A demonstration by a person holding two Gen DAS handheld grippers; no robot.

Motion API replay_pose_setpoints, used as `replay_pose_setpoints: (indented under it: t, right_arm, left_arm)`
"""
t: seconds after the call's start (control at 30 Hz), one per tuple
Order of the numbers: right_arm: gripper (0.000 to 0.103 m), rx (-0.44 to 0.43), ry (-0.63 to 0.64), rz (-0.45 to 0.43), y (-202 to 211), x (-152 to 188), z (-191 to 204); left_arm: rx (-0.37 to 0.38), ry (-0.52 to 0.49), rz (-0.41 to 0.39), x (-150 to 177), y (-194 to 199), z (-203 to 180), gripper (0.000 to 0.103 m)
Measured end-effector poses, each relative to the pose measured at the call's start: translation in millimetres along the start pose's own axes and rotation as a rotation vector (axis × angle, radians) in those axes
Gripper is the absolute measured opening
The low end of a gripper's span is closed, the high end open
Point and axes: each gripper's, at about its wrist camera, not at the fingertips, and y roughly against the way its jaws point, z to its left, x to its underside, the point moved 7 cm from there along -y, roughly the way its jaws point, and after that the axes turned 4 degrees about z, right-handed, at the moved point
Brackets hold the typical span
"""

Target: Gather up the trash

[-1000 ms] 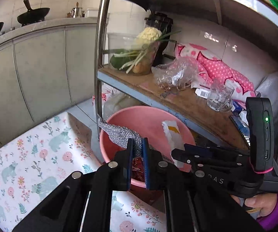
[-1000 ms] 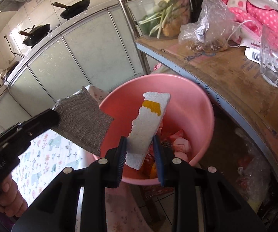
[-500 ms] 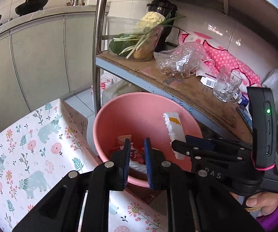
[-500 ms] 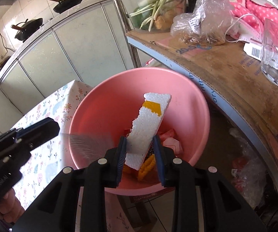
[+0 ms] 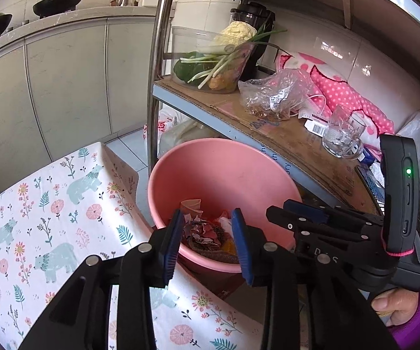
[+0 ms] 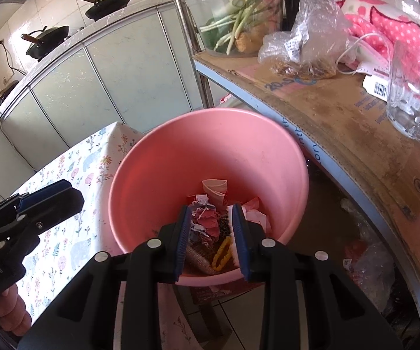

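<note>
While both my grippers hang open and empty over the pink bowl (image 6: 210, 151), left (image 5: 207, 233) just opened wider, the trash (image 6: 210, 227) lies straight below my right gripper (image 6: 210, 230).

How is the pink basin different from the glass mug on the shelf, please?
The pink basin is opaque; the glass mug is clear. The basin holds trash; the mug looks empty. The basin sits lower, beside the shelf; the mug stands on it. Both are upright with open tops.
</note>
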Motion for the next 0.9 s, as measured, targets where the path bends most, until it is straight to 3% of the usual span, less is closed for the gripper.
replay_pose_setpoints:
  t: [0.17, 0.23, 0.9]
  right_arm:
    - [0.03, -0.009, 0.014, -0.024, 18, 7, 9]
    - [0.042, -0.013, 0.025, -0.034, 26, 11, 15]
    - [0.053, -0.011, 0.108, -0.065, 76, 62, 70]
  left_arm:
    - [-0.009, 0.019, -0.003, 6, 12, 0, 0.035]
    - [-0.015, 0.027, -0.006, 8, 17, 0, 0.035]
    - [-0.14, 0.126, -0.066, 57, 86, 7, 0.035]
